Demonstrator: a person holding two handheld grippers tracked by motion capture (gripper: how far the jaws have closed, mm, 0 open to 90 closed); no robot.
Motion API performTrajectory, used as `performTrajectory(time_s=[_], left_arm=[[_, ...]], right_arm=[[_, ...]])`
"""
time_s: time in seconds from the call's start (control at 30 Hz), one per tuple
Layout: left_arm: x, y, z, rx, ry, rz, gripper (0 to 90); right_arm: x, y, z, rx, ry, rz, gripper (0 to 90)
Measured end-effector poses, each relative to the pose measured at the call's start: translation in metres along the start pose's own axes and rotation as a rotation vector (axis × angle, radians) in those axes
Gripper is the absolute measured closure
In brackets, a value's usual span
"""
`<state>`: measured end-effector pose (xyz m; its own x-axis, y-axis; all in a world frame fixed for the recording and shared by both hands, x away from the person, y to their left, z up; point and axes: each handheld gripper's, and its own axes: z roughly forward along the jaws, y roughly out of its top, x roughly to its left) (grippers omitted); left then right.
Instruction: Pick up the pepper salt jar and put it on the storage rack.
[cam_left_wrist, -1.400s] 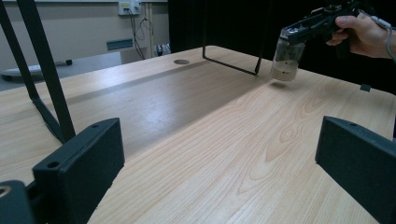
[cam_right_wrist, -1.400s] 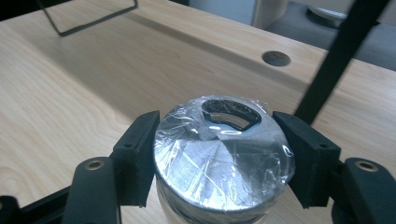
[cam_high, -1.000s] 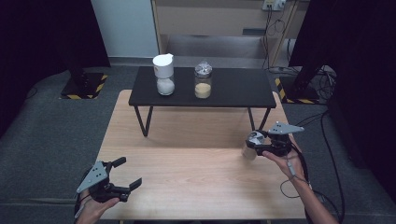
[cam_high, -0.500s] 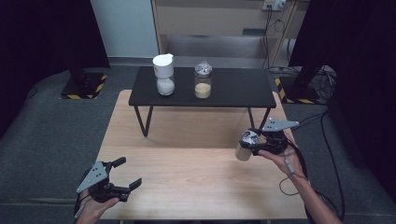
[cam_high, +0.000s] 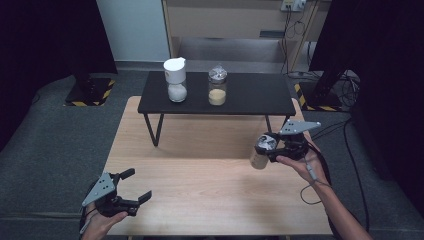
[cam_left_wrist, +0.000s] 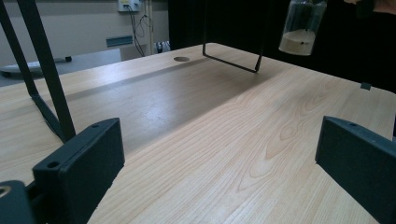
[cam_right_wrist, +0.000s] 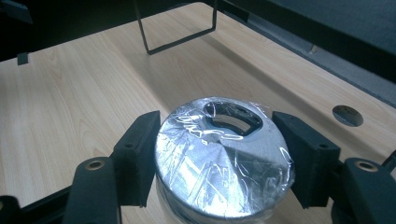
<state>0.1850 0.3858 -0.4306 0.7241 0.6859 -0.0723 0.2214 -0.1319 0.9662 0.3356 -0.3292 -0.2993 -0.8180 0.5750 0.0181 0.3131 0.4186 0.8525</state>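
A clear glass jar (cam_high: 258, 160) with a foil-wrapped lid and pale powder at its bottom hangs above the right side of the wooden table (cam_high: 200, 190). My right gripper (cam_high: 266, 145) is shut on the jar's lid from both sides. In the right gripper view the black pads (cam_right_wrist: 140, 149) press on the shiny lid (cam_right_wrist: 219, 172) of the jar. The left gripper view has the jar (cam_left_wrist: 301, 28) at top right, off the tabletop. My left gripper (cam_high: 137, 185) rests open near the front left corner, and nothing lies between its jaws (cam_left_wrist: 219, 163).
A low black stand (cam_high: 250, 92) crosses the back of the table on thin metal legs. On it are a white-capped jar (cam_high: 175, 80) and a foil-lidded jar (cam_high: 217, 90). A round cable hole (cam_right_wrist: 348, 115) is in the tabletop.
My right gripper has lifted the jar off the table and carried it slightly left. The left gripper has stayed where it was.
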Motion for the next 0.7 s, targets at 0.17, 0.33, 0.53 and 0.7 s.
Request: performTrajectory(time_s=[0.17, 0.33, 0.53, 0.7], left_arm=[[0.0, 0.0, 0.0, -0.001, 0.0, 0.001, 0.0], [0.0, 0.0, 0.0, -0.003, 0.0, -0.002, 0.0], [0.0, 0.0, 0.0, -0.002, -0.002, -0.002, 0.0], [0.001, 0.0, 0.0, -0.003, -0.006, -0.002, 0.0]], right_arm=[[-0.001, 0.016, -0.001, 0.019, 0.009, -0.001, 35.6], [-0.002, 0.03, -0.003, 0.028, 0.022, -0.008, 35.7], [-0.002, 0.05, -0.01, 0.034, 0.029, -0.026, 35.7], [-0.004, 0.066, -0.016, 0.04, 0.025, -0.028, 35.7]])
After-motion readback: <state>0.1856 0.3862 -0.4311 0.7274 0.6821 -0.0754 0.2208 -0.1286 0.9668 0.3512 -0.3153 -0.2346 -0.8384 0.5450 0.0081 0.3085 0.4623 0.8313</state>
